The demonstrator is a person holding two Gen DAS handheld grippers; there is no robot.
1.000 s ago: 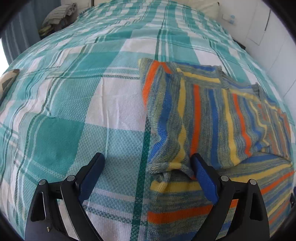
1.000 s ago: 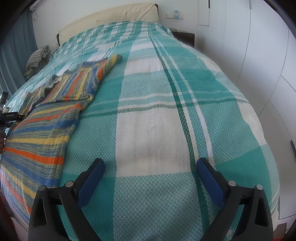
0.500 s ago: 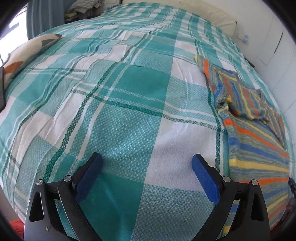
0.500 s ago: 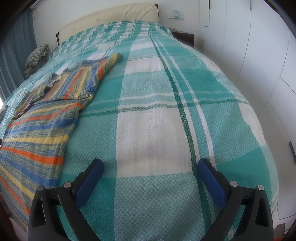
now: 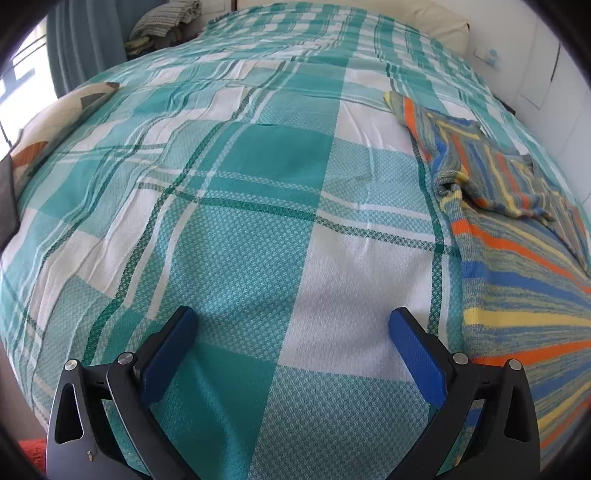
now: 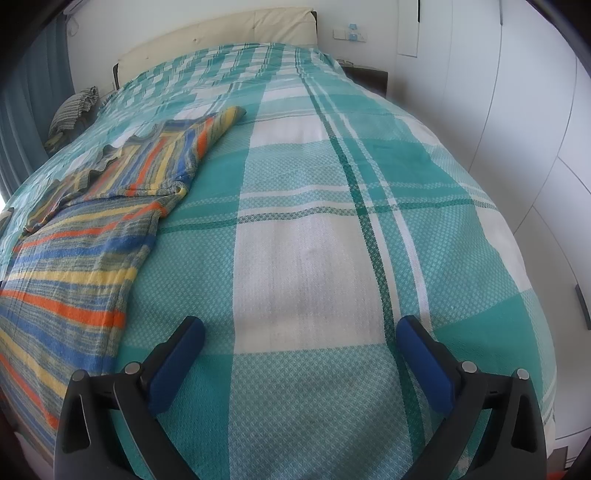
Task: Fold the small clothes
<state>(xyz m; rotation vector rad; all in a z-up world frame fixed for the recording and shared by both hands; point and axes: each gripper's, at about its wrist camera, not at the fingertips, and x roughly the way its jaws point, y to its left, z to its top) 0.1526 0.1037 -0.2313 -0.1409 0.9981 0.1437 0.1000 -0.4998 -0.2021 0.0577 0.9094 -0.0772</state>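
The left gripper [image 5: 293,330] is hovering with fingers released over the bed [image 5: 236,236]; the striped sweater [image 5: 517,266] is lying at frame right. A patterned pillow [image 5: 55,122] shows only here. The right gripper [image 6: 301,341], fingers spread and empty, is seeing the sweater [image 6: 74,258] at frame left, plus white wardrobe doors [image 6: 517,110].

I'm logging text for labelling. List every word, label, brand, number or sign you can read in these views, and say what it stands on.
No readable text in either view.
Wall switch plates: small blue marks, too small and blurred to read.
Striped garment: no tag or print shows.
Plaid bedspread: pattern only.
Left gripper and right gripper: no markings legible.
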